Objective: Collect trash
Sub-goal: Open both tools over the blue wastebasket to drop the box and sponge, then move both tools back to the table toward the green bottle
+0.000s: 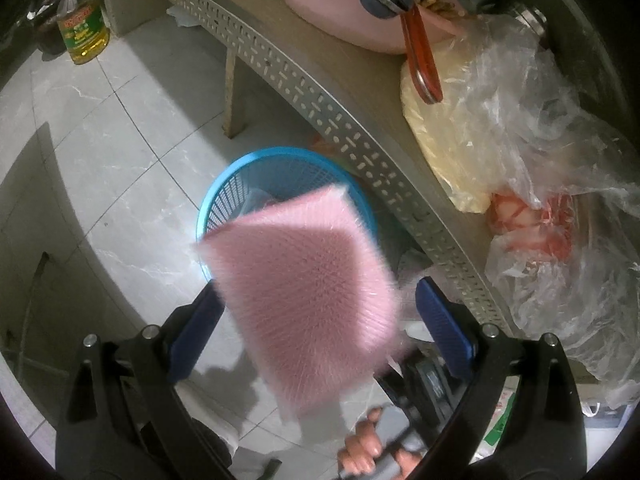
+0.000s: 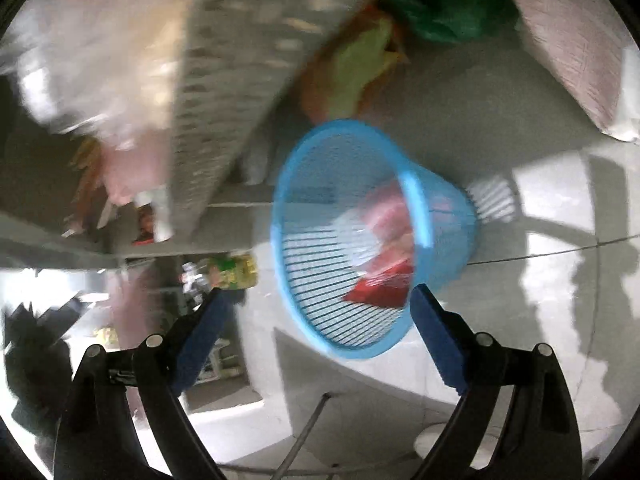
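Our left claw is spread, the fuzzy pink rectangular sponge pad loose between its pads above the blue slatted plastic basket; we keep centred over it; right claw spread, empty

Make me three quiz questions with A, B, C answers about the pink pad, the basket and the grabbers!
1. Where is the pink pad?
A. between the left gripper's fingers, over the basket
B. on the shelf
C. beside the oil bottle

2. What colour is the basket?
A. green
B. blue
C. red

3. How is the right gripper?
A. shut on a bag
B. shut on the basket
C. open, holding nothing

Answers:
1 A: the pad sits between the blue fingers, covering part of the basket's rim.
2 B: its slatted wall is blue in both views.
3 C: its fingers stand wide apart with nothing between them.
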Available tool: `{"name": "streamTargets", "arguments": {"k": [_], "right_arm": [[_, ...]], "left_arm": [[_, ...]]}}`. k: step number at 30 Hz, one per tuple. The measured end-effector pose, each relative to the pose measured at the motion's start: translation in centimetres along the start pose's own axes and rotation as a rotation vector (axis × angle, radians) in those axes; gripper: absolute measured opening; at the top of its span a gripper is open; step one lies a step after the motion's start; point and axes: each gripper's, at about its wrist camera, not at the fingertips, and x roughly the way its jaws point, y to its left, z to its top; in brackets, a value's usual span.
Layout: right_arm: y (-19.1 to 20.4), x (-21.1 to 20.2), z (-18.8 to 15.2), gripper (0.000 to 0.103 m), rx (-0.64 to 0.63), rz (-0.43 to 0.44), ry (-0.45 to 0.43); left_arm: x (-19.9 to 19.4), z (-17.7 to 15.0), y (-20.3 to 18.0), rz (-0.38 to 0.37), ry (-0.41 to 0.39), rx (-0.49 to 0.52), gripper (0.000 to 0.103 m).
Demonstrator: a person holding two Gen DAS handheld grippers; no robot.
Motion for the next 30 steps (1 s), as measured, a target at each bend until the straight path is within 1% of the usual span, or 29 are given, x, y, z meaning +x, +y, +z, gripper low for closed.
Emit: {"name": "streamTargets", "arguments": {"k": [4,7,11,15,18,21,22,24,28,30], "right_arm": [[2.9,-1.9,-2.0,0.090,-0.100,0.137,0.012],[3.7,-2.6,-2.7,0.090,-0.139,0.138,-0.001],[2.0,-2.3,-2.2,0.090,-0.091,0.094,0.002],[0.7,-2.4,-2.2,0.090,-0.074,0.053,0.007],[0.1,-2.5,-2.8,0.089,-0.096,0.021,0.020],[0.3,-2.8,-3.8,0.090,-0.129,-0.007,0.050],[0.4,-2.9,-4.1,0.090,-0.142,-0.015,0.061],[1.0,-3.1,-5.1,0.089,-0.193,-0.040,0.086],[3.3,-3.6,-8.1,0.089,-0.351,-0.117,0.146],[4.5,-3.9,-9.5,0.089,-0.422,-0.143,0.169]], "left_arm": [[0.5,0.3,0.1,0.001,0.004,-0.019,0.092],[0.6,0.4,0.1,-0.011,0.002,-0.029,0.092],[-0.2,0.4,0.3,-0.034,-0.001,-0.041,0.092],[-2.1,-0.1,0.4,-0.054,-0.023,-0.028,0.092],[-4.4,-0.7,0.4,-0.055,-0.051,-0.001,0.092],[-7.7,-1.9,0.9,-0.064,-0.104,0.018,0.092],[-9.3,-2.7,1.3,-0.072,-0.130,0.023,0.092],[-11.5,-3.8,2.1,-0.079,-0.157,0.030,0.092],[-16.5,-6.8,3.9,-0.058,-0.236,0.039,0.092],[-19.2,-8.8,4.7,-0.053,-0.284,0.073,0.092]]}}
